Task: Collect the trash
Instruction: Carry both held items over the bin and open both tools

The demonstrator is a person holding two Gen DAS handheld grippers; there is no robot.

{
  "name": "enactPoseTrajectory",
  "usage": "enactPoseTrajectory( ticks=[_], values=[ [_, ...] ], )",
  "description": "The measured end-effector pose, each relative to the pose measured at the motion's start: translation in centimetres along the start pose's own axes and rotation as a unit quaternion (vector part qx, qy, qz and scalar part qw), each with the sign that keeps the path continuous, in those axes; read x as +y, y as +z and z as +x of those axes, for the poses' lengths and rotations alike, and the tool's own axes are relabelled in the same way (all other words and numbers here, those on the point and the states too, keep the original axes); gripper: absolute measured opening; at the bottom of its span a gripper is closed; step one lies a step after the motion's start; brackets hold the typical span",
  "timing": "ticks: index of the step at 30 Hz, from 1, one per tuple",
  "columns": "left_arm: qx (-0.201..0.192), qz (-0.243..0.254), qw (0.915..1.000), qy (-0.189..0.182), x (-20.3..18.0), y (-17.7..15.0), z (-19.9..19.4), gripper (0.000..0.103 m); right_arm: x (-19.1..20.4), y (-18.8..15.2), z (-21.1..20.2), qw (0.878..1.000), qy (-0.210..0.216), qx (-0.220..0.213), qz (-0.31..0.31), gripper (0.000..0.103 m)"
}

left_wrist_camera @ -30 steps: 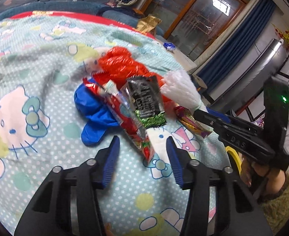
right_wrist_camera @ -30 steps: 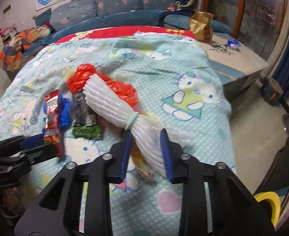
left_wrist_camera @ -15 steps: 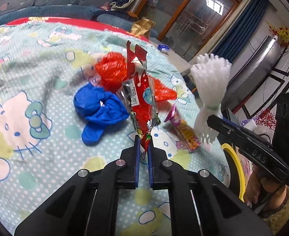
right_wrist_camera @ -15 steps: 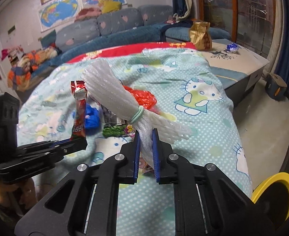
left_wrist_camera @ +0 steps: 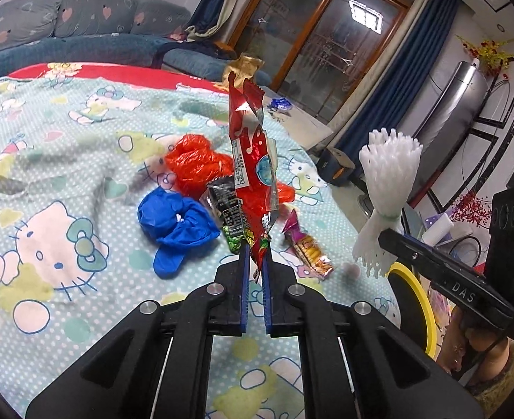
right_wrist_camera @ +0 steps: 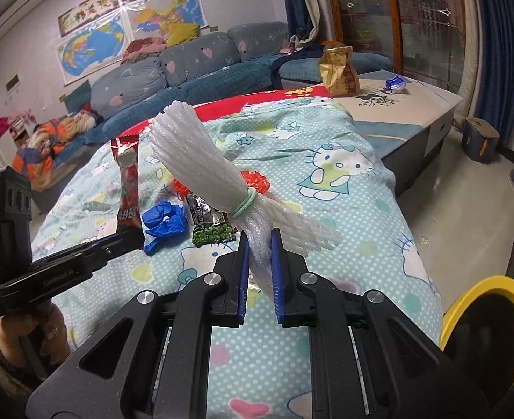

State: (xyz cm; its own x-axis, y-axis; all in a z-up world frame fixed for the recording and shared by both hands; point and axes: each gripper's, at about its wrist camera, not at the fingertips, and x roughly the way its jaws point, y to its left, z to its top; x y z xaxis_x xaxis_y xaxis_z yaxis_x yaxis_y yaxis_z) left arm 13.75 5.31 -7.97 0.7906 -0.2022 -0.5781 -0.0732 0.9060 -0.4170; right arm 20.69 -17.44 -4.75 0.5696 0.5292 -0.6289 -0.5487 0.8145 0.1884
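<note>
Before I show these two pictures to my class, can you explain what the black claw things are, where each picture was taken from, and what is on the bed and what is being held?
There is no robot here. A person holds a hand-held gripper in each hand, and each gripper carries a wide-angle camera that looks out along its two fingers.

The left camera's picture shows the left gripper shut on a red snack wrapper, which stands up off the bed. The right camera's picture shows the right gripper shut on a white foam net, a bundle tied with a green band. Each gripper also appears at the side of the other's picture.

Lying on the cartoon-cat bedspread are a red plastic bag, a blue plastic bag, a black and green snack packet and a small purple and yellow wrapper. A yellow-rimmed bin stands beside the bed.
</note>
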Motion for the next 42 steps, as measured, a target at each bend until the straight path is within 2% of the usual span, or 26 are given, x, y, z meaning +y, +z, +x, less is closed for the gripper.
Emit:
enactPoseTrajectory(
  ticks=[19, 42],
  values=[
    [-0.014, 0.052, 0.9983, -0.019, -4.1, -0.2, -2.1, 0.006, -1.1, -0.6, -4.1, 0.999, -0.006, -0.036, 0.019, 0.008],
    [0.01, 0.13, 0.99, -0.053, -10.7, -2.7, -0.7, 0.006, -8.0, -3.2, -7.7, 0.993, -0.063, -0.06, 0.083, 0.008]
  ],
)
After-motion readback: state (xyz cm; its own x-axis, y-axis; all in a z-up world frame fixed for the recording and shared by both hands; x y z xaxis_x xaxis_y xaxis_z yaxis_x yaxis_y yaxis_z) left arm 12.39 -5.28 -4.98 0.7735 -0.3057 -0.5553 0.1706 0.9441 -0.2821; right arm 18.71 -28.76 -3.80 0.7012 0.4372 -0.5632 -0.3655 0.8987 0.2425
